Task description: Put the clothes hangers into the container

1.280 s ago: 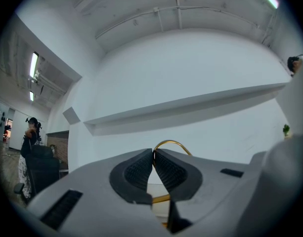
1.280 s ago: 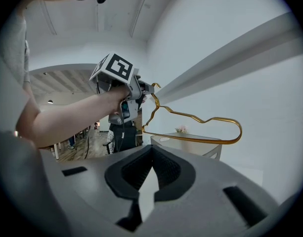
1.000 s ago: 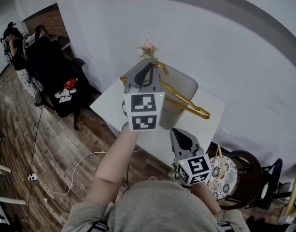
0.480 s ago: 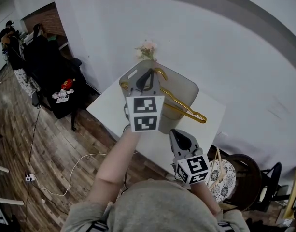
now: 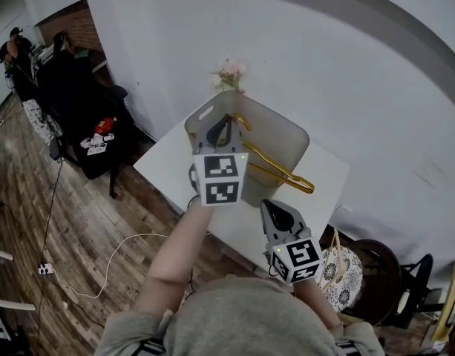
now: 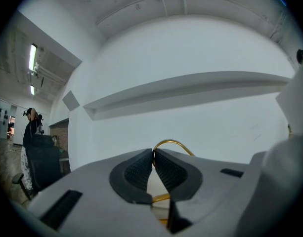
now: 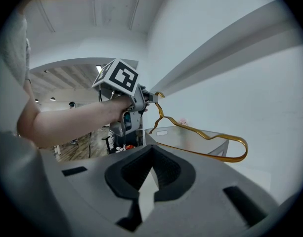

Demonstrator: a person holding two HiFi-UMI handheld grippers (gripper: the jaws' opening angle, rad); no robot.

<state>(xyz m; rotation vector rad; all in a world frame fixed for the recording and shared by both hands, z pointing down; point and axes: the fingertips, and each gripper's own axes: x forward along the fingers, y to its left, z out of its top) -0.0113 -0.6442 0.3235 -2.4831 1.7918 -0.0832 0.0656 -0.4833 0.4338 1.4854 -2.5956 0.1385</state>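
A gold wire clothes hanger point(image 5: 277, 171) hangs tilted over the grey plastic container point(image 5: 290, 133), which stands on a white table point(image 5: 320, 180). My left gripper point(image 5: 226, 127) is shut on the hanger's hook, above the container's near left rim. In the left gripper view the gold hook point(image 6: 172, 143) curls out from between the closed pads of the gripper point(image 6: 154, 153). My right gripper point(image 5: 277, 212) is lower, at the table's front edge, shut with nothing in it. The right gripper view looks past that gripper point(image 7: 151, 149) at the hanger point(image 7: 206, 135), the container point(image 7: 191, 138) and the left gripper point(image 7: 140, 98).
Pink flowers point(image 5: 228, 71) stand behind the container by the white wall. A chair with a patterned cushion point(image 5: 344, 269) is at the right, below the table. A dark chair point(image 5: 79, 102) and a white cable point(image 5: 112, 262) are on the wood floor at left.
The left gripper has shifted slightly down with the hanger, and the hanger's far end has sunk a little toward the container. The right gripper has stayed put.
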